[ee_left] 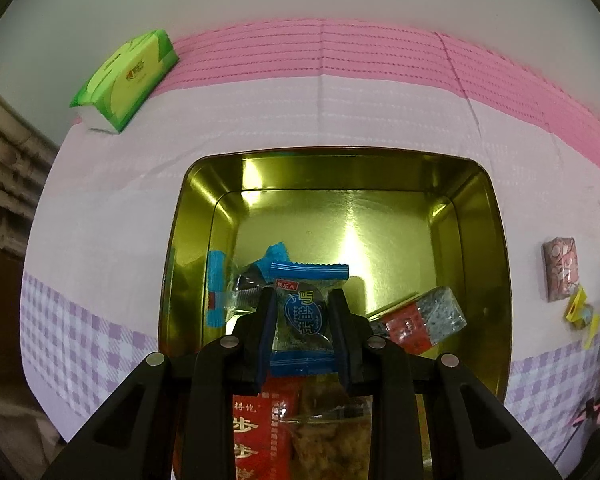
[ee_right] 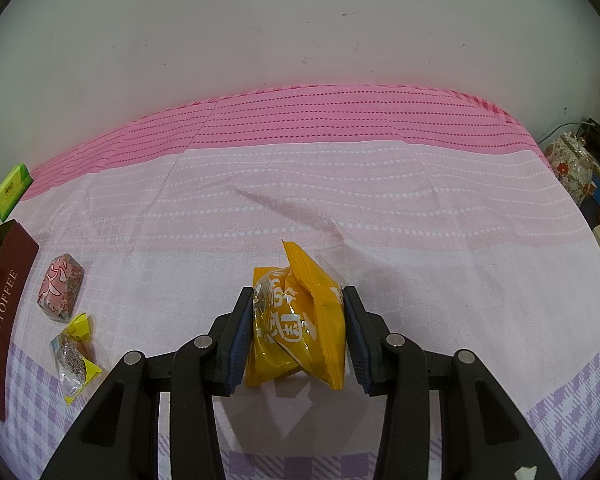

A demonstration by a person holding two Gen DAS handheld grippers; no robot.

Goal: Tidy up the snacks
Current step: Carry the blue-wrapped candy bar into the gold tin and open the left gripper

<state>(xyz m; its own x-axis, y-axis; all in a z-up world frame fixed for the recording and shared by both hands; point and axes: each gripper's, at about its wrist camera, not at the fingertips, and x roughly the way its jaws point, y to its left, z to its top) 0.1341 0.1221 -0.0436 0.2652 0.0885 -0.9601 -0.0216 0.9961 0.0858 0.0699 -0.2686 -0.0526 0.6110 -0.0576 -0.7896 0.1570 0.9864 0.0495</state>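
In the left wrist view my left gripper [ee_left: 303, 312] is shut on a blue-edged clear snack packet [ee_left: 306, 316], held down inside an open gold tin [ee_left: 480, 200]. Another blue-wrapped snack [ee_left: 236, 292], a red and grey wrapped block [ee_left: 420, 320] and a red packet [ee_left: 260, 432] lie in the tin. In the right wrist view my right gripper [ee_right: 298, 328] is shut on a crumpled orange snack packet [ee_right: 296, 320], just above the cloth. The tin's dark red outer wall [ee_right: 2, 312], lettered TOFFEE, shows at the left edge.
A pink wrapped snack [ee_right: 60, 288] and a yellow-ended snack [ee_right: 74, 356] lie on the cloth beside the tin. A green tissue pack [ee_left: 128, 76] sits at the table's far left corner. The pink and lilac checked cloth [ee_right: 380, 208] covers the table; a floral jar [ee_right: 572, 168] stands far right.
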